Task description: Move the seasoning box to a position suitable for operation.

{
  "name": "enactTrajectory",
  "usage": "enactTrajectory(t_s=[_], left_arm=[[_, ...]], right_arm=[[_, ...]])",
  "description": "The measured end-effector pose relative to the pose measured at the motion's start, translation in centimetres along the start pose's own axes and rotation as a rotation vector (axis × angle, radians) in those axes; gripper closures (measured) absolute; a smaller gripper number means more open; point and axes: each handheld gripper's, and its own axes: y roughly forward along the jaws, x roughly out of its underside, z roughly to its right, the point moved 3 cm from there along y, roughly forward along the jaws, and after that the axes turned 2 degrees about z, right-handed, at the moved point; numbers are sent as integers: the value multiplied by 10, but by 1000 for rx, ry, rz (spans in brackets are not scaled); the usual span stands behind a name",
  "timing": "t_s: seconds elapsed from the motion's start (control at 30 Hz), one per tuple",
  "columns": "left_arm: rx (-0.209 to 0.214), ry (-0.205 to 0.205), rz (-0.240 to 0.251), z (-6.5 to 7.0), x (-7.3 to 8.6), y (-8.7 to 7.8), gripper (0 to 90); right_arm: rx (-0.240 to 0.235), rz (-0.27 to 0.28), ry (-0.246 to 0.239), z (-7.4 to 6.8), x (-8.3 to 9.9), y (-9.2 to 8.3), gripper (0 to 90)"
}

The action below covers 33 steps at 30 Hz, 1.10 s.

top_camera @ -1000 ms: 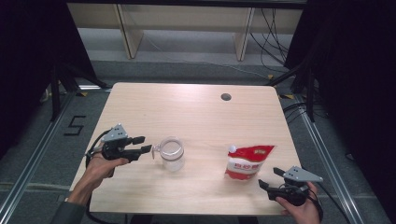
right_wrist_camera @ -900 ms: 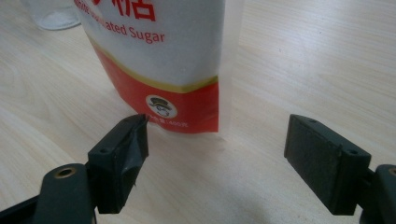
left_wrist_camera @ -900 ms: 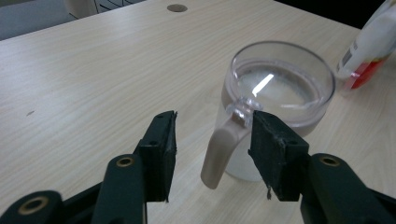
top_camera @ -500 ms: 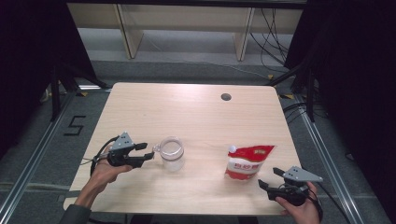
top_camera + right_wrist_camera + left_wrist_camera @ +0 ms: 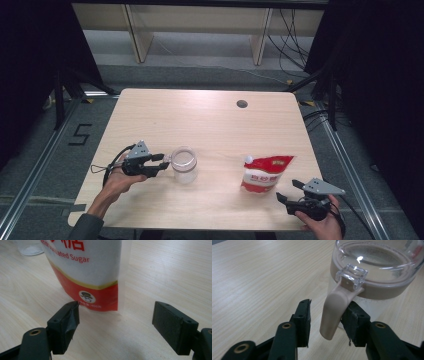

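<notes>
Two tools: left tool (image 5: 325, 322) jaws, just closing, straddle the jar (image 5: 374, 282) handle (image 5: 334, 312) ungripped; right tool (image 5: 116, 327) gapes empty before the sugar pouch (image 5: 85, 272).

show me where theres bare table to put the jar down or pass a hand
The far half of the table, between the jar and the round hole, is bare. So is the strip between jar and sugar pouch. It is crowded at the left gripper around the jar's handle, and at the right gripper by the pouch.
</notes>
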Motion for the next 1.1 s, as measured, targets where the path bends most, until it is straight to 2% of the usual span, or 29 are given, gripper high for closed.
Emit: enactTrajectory(t_s=[0.07,0.1,0.13,0.23,0.27,0.4,0.5,0.53,0.63,0.67,0.9,0.97,1.1], left_arm=[[-2,-12,6,1,0,1,600],[-1,-14,10,1,0,2,637],[15,1,-5,2,0,1,662],[15,4,1,4,0,2,719],[10,18,-4,4,0,1,722],[-2,3,-9,7,0,1,726],[-1,7,-10,9,-1,1,726],[-9,-26,-15,12,-1,1,722],[-18,-31,-17,17,-2,2,723],[-18,-36,-32,22,-3,3,723],[-34,-27,-45,29,-7,7,723],[-39,-38,-41,31,-7,8,723],[-37,-23,-48,33,-10,11,723]], right_arm=[[0,0,0,0,0,0,226],[-1,1,-1,0,0,0,225],[-1,0,0,0,0,0,226],[-1,1,-11,1,0,0,226],[-6,-10,4,0,0,-1,226],[-3,-3,-6,1,0,0,226],[-3,-3,-5,0,0,0,226],[-5,-12,4,-1,0,-1,226],[-2,-10,-6,0,0,-1,226],[0,-5,-14,1,0,-1,226],[1,-6,-15,1,0,-1,226],[0,-6,-12,1,0,0,226],[1,-1,-12,0,0,0,226]])
